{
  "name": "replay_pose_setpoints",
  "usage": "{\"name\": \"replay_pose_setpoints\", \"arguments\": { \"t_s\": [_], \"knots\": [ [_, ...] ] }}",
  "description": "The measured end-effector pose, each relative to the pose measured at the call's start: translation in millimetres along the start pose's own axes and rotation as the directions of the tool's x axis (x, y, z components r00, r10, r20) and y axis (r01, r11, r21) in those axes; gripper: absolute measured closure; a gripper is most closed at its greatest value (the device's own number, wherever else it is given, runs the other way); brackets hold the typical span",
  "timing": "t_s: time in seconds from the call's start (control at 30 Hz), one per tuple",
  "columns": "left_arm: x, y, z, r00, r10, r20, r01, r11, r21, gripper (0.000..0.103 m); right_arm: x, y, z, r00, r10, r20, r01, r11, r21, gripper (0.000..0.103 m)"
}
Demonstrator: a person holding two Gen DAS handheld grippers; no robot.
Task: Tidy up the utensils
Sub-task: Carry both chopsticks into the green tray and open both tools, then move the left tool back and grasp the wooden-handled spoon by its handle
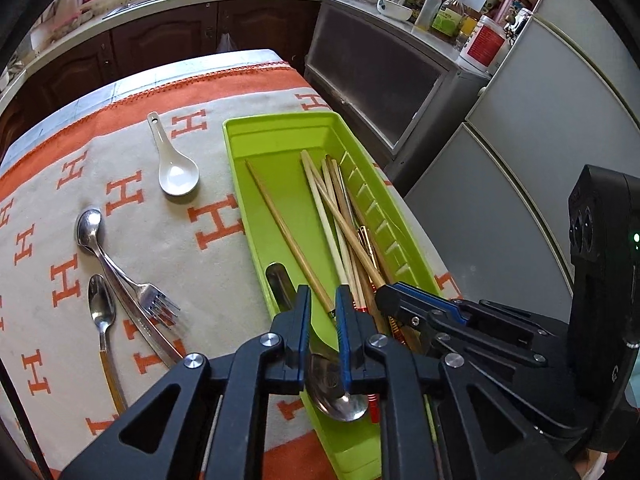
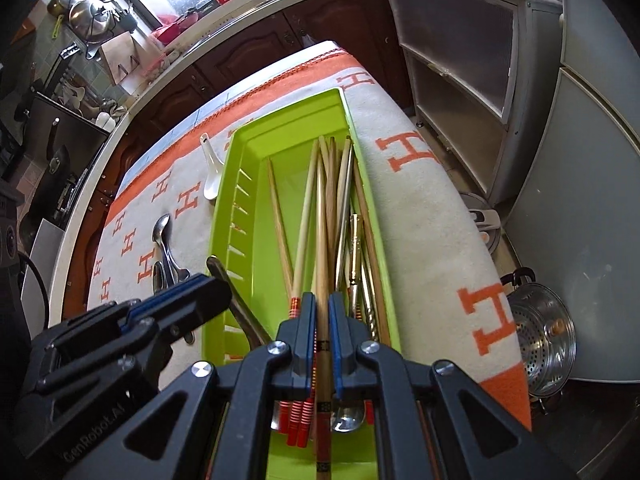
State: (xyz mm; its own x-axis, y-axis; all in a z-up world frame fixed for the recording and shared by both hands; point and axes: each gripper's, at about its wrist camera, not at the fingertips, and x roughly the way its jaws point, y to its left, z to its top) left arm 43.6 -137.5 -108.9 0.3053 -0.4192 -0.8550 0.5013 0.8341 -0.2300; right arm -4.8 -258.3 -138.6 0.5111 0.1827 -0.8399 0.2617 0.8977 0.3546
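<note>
Pinched in the left gripper (image 1: pixel 323 312), a steel spoon (image 1: pixel 338 394) hangs over the long lime-green plastic tray (image 1: pixel 276 136); right gripper (image 2: pixel 321 312) clamps a wooden chopstick (image 2: pixel 322 240) there. Chopsticks are mostly binned; a white ceramic spoon (image 1: pixel 176 168), two metal spoons (image 1: pixel 94 236) and a fork (image 1: pixel 154 300) wait on the cloth

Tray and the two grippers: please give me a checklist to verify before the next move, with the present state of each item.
1. Left gripper grips spoon: ok, it seems clamped between the pads.
2. Right gripper grips chopstick: ok.
3. Both grippers over tray: ok.
4. Grippers clear of each other: ok, close, but no contact visible.
5. Room in tray for spoon: ok, left part mostly bare.
6. Cloth cleared: not ok; white spoon, fork and others lie outside.
</note>
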Motion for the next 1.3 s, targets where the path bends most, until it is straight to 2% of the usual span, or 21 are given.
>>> {"name": "replay_pose_setpoints", "arguments": {
  "t_s": [0.17,0.3,0.4,0.57,0.63,0.67,0.7,0.77,1.0,1.1,1.23,1.3],
  "knots": [
    [-6.9,2.8,-1.3,1.0,0.013,0.017,-0.013,1.0,-0.008,0.091,-1.2,-2.1,-2.3,1.0,0.008,-0.003,-0.008,1.0,0.004,0.096],
    [-15.8,10.9,-1.8,0.998,0.031,0.045,-0.03,0.999,-0.038,0.084,-1.5,-1.4,-4.7,1.0,0.019,-0.007,-0.019,1.0,0.004,0.096],
    [-21.0,19.4,0.1,0.997,0.05,0.063,-0.045,0.997,-0.069,0.083,-0.2,-1.5,-5.3,0.999,0.033,-0.015,-0.033,0.999,0.01,0.095],
    [-30.7,34.8,7.6,0.987,0.129,0.091,-0.123,0.99,-0.065,0.082,-3.2,2.8,-7.4,0.999,0.041,-0.002,-0.041,0.999,0.006,0.082],
    [-37.3,45.6,9.0,0.984,0.145,0.103,-0.137,0.987,-0.086,0.075,-5.4,4.5,-8.2,0.999,0.045,0.004,-0.045,0.999,0.0,0.081],
    [-41.0,52.1,9.9,0.982,0.153,0.107,-0.143,0.985,-0.096,0.068,-6.4,5.4,-8.6,0.999,0.046,0.006,-0.046,0.999,-0.004,0.081],
    [-45.8,58.8,9.9,0.979,0.166,0.117,-0.153,0.982,-0.109,0.062,-7.4,6.3,-9.0,0.999,0.045,0.008,-0.045,0.999,-0.008,0.081],
    [-54.9,69.6,9.4,0.971,0.194,0.137,-0.178,0.977,-0.12,0.059,-8.7,7.5,-9.5,0.999,0.046,0.012,-0.046,0.999,-0.011,0.082],
    [-87.5,108.7,1.9,0.931,0.315,0.185,-0.288,0.944,-0.161,0.056,-11.6,19.5,-11.7,0.998,0.053,0.018,-0.052,0.998,-0.041,0.082],
    [-94.3,125.2,-2.5,0.921,0.344,0.183,-0.312,0.932,-0.182,0.056,-13.2,28.7,-12.1,0.998,0.061,0.021,-0.059,0.996,-0.066,0.082],
    [-96.8,145.3,-11.7,0.923,0.352,0.157,-0.315,0.924,-0.219,0.056,-16.6,42.4,-12.3,0.997,0.075,0.033,-0.071,0.992,-0.101,0.082],
    [-93.9,155.5,-16.5,0.931,0.34,0.133,-0.303,0.923,-0.236,0.056,-17.7,49.7,-12.6,0.996,0.085,0.036,-0.08,0.99,-0.118,0.082]
  ]
}}
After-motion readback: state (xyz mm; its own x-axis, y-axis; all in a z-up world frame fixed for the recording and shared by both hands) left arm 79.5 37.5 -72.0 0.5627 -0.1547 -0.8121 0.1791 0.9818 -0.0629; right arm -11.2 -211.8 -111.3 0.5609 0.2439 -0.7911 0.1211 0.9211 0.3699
